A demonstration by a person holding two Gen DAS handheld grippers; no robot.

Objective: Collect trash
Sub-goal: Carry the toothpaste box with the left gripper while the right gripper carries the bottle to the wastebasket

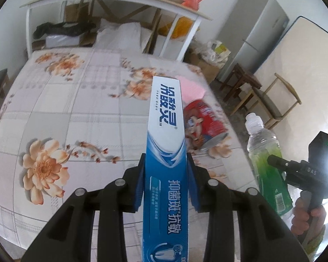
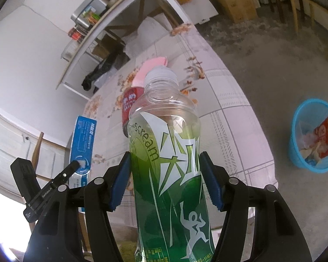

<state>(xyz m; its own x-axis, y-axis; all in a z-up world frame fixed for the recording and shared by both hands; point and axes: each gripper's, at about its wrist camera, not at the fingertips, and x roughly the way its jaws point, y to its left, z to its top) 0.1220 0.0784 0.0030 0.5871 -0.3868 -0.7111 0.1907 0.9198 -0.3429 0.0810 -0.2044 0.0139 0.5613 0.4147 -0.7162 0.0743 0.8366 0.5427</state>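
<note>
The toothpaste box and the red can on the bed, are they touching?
Cannot tell. In the left wrist view the toothpaste box overlaps the red can, hiding any gap. In the right wrist view the bottle covers most of the can.

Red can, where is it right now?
The red can lies on its side on the floral bedsheet, near the bed's right edge in the left wrist view, just right of the held toothpaste box and beside a pink cloth.
</note>
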